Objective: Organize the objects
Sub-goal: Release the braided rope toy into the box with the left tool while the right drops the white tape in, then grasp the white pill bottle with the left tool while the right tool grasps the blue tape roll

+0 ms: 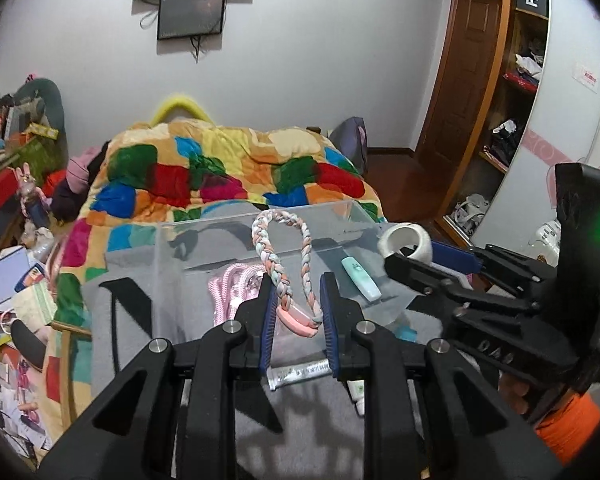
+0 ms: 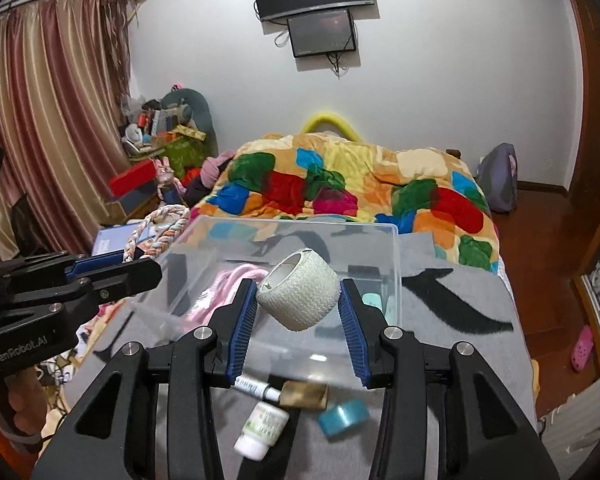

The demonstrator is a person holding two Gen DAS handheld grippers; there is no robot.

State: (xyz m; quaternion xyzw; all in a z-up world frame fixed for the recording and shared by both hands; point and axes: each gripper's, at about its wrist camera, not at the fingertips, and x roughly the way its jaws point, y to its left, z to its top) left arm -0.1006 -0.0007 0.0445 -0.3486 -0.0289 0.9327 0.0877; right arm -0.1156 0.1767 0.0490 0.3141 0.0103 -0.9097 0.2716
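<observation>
While left gripper point(image 1: 298, 312) clamps a pastel braided headband point(image 1: 284, 268), right gripper point(image 2: 300, 316) holds white textured tape roll point(image 2: 299, 294)

One clear bin point(image 2: 392, 240) is counted, with one pink cord point(image 1: 228, 292) and one mint tube point(image 1: 362, 278) inside. One braided headband point(image 1: 284, 264) and one white tape roll point(image 2: 300, 294) are seen. Loose on the grey blanket: one white bottle point(image 2: 262, 426), one blue tape roll point(image 2: 344, 416), one brass-coloured cap point(image 2: 304, 395).
</observation>
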